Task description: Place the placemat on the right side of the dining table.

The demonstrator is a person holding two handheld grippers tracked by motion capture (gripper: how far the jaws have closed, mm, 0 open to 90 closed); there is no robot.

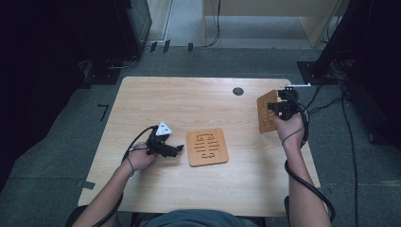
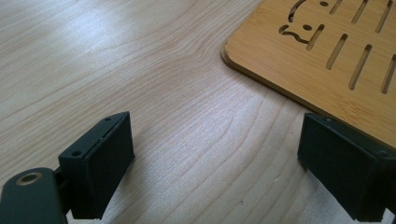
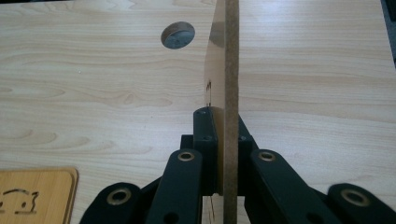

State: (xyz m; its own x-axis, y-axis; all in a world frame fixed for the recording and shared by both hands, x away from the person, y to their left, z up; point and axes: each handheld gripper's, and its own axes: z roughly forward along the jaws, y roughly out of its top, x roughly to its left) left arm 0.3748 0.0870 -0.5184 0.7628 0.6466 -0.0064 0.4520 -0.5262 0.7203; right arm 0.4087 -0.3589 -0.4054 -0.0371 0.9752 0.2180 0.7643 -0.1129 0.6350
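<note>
Two slotted bamboo trivets are in play. One trivet lies flat near the table's middle; its corner reaches into the left gripper view. My left gripper rests just left of it, jaws wide apart over bare wood with nothing between them. The second trivet is lifted on edge at the right side of the table. My right gripper is shut on it; in the right gripper view the board stands edge-on between the two pads.
The light wooden table has a round cable hole at the back right. Cables trail from both grippers. Dark equipment and cords stand on the floor around the table's far side.
</note>
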